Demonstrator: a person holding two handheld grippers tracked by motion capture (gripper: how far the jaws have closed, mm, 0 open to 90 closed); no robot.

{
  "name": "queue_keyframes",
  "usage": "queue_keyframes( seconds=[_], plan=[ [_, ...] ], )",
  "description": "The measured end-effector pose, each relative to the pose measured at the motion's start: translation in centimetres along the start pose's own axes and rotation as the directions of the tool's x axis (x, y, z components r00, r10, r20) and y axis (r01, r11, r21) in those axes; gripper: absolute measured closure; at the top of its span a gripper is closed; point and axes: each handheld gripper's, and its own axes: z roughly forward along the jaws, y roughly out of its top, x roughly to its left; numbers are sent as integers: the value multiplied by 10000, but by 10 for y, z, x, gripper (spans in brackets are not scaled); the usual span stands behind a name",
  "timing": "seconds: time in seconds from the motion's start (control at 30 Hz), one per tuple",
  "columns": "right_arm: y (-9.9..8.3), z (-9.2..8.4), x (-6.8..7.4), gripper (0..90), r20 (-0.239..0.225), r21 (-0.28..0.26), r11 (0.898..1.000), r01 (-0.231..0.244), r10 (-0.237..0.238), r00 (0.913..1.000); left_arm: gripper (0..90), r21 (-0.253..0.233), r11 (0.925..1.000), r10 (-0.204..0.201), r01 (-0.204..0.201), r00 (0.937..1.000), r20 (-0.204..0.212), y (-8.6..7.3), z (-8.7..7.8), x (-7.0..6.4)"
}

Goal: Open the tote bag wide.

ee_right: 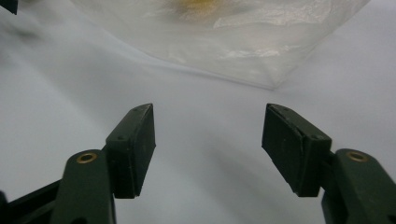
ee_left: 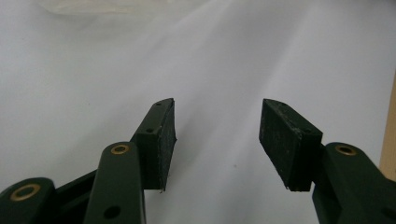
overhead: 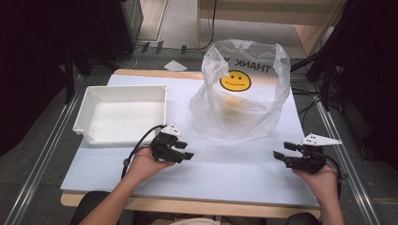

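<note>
The left gripper (overhead: 184, 151) rests low over the white table (overhead: 225, 173), its 2 jaws spread apart with nothing between them. The right gripper (overhead: 283, 151) sits well apart from it, jaws likewise wide and empty. Ahead of both, between them, stands a clear plastic bag (overhead: 241, 101) with a yellow smiley print; something yellowish, perhaps fruit, lies inside, too blurred to tell. Just beyond the left gripper, on its outer side, sits a white tray (overhead: 94, 101).
</note>
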Motion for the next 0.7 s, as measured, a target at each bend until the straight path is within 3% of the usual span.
queue_keyframes(
  seconds=[0.2, 0.33, 0.7],
  plan=[
    [-1, 0, -2, 387, 148, 2, 10000, -9, 9, 9999, 447, -5, 10000, -77, 77, 10000, 11, -1, 1, 3],
    [-3, 1, -9, 400, -88, -84, 9996, -253, 252, 9996, 443, 51, 9999, -162, 162, 9999, -58, -1, 1, 5],
    [-6, 3, -14, 412, 135, 0, 9989, -476, 476, 9988, 471, -55, 9998, -202, 201, 9998, -14, -1, 0, 6]
  ],
)
